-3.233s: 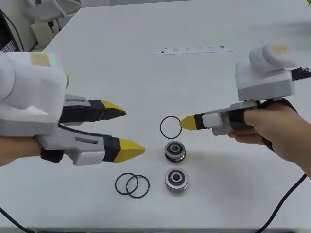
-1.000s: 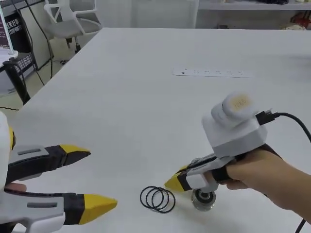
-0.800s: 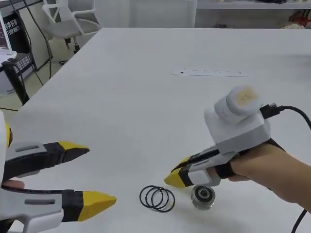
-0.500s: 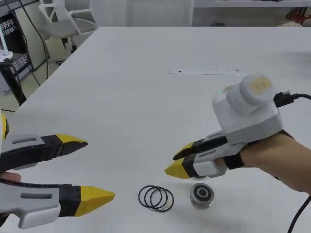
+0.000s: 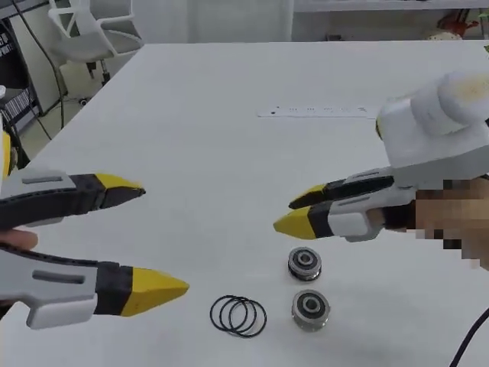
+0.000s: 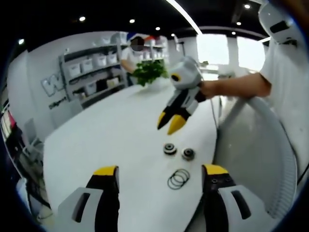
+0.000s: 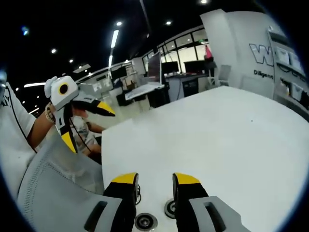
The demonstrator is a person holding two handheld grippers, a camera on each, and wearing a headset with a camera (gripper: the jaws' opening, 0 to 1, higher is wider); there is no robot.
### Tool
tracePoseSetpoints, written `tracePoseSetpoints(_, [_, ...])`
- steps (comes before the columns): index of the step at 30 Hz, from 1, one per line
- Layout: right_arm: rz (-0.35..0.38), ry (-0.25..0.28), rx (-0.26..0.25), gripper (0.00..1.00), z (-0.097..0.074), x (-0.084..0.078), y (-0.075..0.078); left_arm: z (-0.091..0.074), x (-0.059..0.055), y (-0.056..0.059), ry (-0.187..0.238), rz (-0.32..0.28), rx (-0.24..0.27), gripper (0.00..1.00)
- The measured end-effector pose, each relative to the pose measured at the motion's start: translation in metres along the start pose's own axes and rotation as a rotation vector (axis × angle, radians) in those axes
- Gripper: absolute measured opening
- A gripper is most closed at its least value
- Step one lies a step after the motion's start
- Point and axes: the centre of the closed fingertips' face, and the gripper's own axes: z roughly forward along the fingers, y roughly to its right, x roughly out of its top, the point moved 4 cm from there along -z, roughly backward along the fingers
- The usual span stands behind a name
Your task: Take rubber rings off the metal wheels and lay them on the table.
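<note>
Three thin black rubber rings lie overlapping on the white table, also seen in the left gripper view as rings. Just right of them stand two metal wheels, one nearer and one farther. My right gripper hovers above the farther wheel, open by a small gap, nothing between its tips. My left gripper is wide open and empty, left of the rings. The right gripper view shows my own jaws over both wheels.
A white socket strip lies flat farther back on the table. An office chair stands past the table's left edge. A black cable trails off at the bottom right.
My right gripper rose from beside the rings and wheel, moved right and parted its jaws. The view shifted, bringing the second wheel in. Three rings lie together now.
</note>
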Motion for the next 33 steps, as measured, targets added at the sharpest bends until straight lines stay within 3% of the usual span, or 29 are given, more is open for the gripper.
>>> tracePoseSetpoints(6, [0.047,0.028,-0.07,0.26,-0.014,-0.005,0.023,0.009,0.032,-0.01,0.05,0.067,-0.017,0.7])
tracePoseSetpoints(12, [0.075,-0.021,-0.113,0.25,-0.015,-0.024,0.038,0.024,0.063,-0.014,0.115,0.126,-0.054,0.68])
tracePoseSetpoints(17, [0.079,-0.091,-0.12,0.26,-0.013,-0.041,0.044,0.045,0.079,-0.019,0.156,0.143,-0.067,0.63])
tracePoseSetpoints(23, [0.071,-0.163,-0.098,0.27,-0.006,-0.06,0.043,0.085,0.083,-0.016,0.18,0.124,-0.108,0.57])
tracePoseSetpoints(28, [0.054,-0.203,-0.092,0.28,-0.001,-0.072,0.043,0.121,0.071,-0.009,0.13,0.152,-0.144,0.54])
tracePoseSetpoints(33, [0.03,-0.251,-0.084,0.28,0.002,-0.084,0.045,0.145,0.059,-0.004,0.119,0.121,-0.173,0.52])
